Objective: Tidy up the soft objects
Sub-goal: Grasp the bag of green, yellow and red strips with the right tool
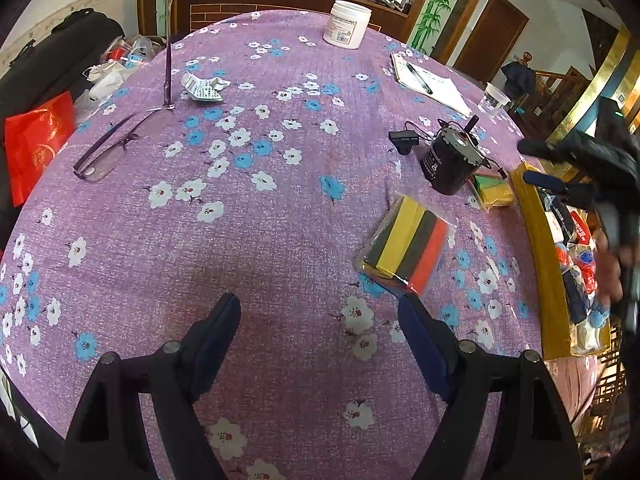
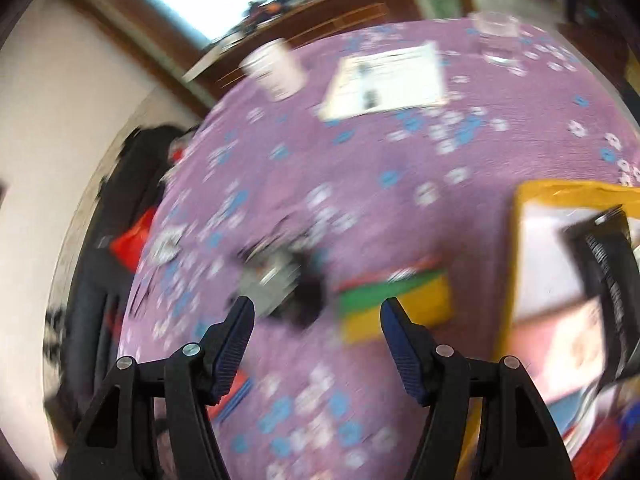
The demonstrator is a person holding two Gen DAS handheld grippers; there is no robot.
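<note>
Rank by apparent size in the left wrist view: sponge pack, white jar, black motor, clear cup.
1. Sponge pack, though nearest the camera.
2-3. Black motor and white jar look alike; not ranked.
4. Clear cup.

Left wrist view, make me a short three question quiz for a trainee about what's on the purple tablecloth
1. True or false: the left gripper is closed on the striped sponge pack.
2. Which object lies on the notepad? A) a pen B) the eyeglasses C) the clear cup
3. Fill in: the dark cylindrical motor stands between the striped sponge pack and the small black ____.

Key
1. False: its fingers are open over bare tablecloth, with the pack just beyond the right finger.
2. A: the pen. The eyeglasses lie far left and the clear cup stands past the notepad.
3. adapter, joined by a thin wire.
</note>
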